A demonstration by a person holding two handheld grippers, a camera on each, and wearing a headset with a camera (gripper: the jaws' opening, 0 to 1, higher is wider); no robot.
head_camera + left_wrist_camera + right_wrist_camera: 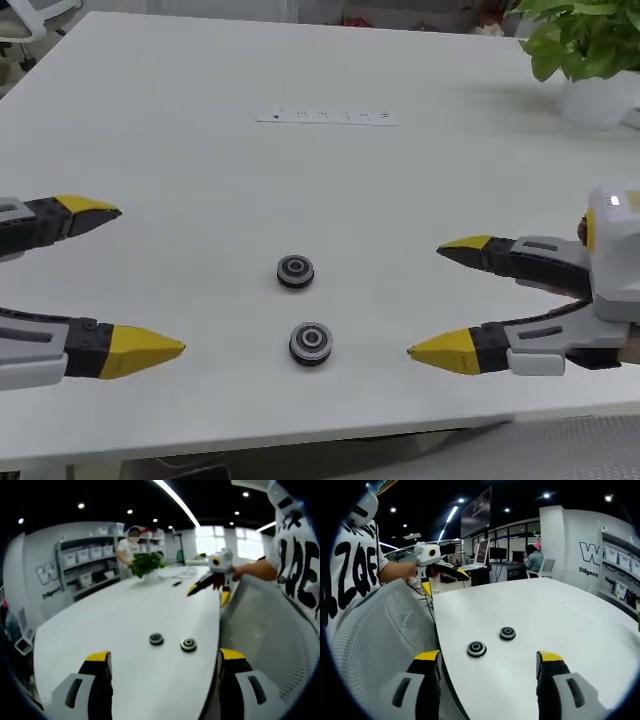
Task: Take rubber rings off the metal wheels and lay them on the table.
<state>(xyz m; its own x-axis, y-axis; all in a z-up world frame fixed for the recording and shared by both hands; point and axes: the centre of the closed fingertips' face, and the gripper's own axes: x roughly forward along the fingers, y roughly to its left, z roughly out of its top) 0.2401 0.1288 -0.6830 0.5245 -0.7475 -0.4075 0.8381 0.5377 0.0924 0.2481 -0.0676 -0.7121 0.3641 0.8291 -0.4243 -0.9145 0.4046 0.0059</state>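
Two small metal wheels with black rubber rings lie flat on the white table: the farther wheel [295,271] and the nearer wheel [311,342] close to the front edge. Both turn up in the left gripper view as farther wheel [156,639] and nearer wheel [188,644], and in the right gripper view as farther wheel [507,633] and nearer wheel [476,649]. My left gripper [145,285] hovers open to the left of them, its jaws spread wide and holding nothing. To their right my right gripper [435,300] is likewise open, nothing between its yellow tips.
A potted green plant [585,50] in a white pot stands at the table's far right corner. A strip of small printed marks [327,116] lies mid-table beyond the wheels. The table's front edge [300,432] runs just below the nearer wheel.
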